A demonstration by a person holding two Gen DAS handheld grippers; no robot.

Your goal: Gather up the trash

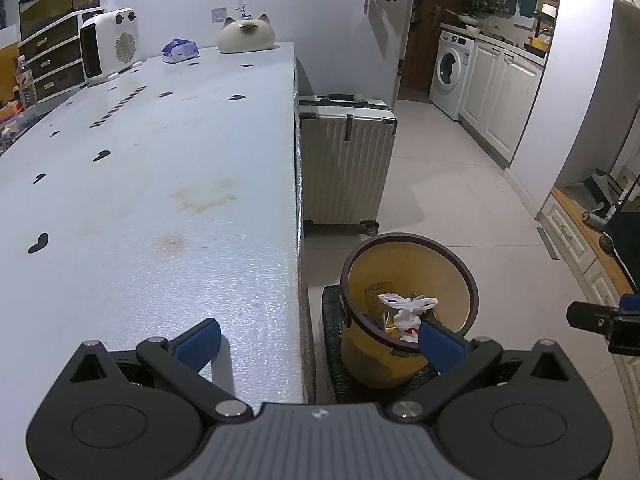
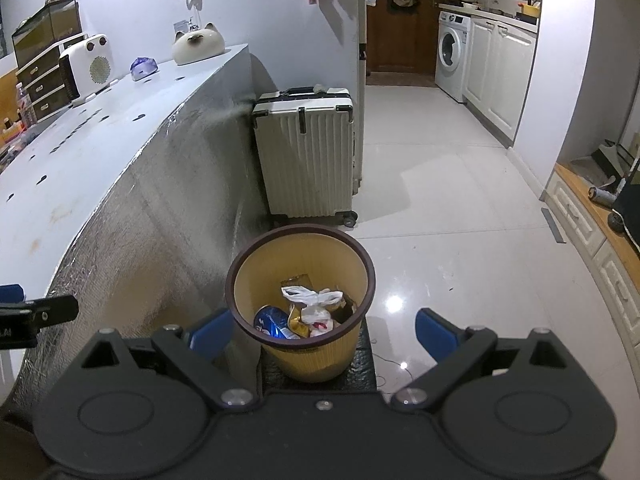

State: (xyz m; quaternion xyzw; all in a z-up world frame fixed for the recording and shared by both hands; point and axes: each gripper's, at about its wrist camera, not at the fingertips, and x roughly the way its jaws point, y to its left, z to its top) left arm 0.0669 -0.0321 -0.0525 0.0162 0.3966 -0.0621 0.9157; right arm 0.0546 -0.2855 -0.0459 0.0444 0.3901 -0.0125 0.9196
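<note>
Left gripper (image 1: 320,338) with blue pads spread wide, nothing between them — it hangs over the near corner of the pale blue foam-topped table (image 1: 160,184), right pad over the bin rim. Right gripper (image 2: 324,330) also wide apart and empty, straddling the bin from above.

Round yellow plastic trash bin with dark brown rim (image 2: 300,288) stands on a black mat (image 2: 366,364) on the white tiled floor, just beside the table's silver foil side (image 2: 160,220). Inside the bin: a knotted white plastic bag (image 2: 314,300), a blue crumpled can (image 2: 270,320), gold wrapper bits.

Behind the bin — a cream ribbed hard-shell suitcase (image 2: 306,156) against the wall. At the table's far end: a white space heater (image 1: 110,42), a blue tissue pack (image 1: 180,50), a cat-face ceramic ornament (image 1: 246,34). White washing machine (image 1: 450,72) in the kitchen beyond.
</note>
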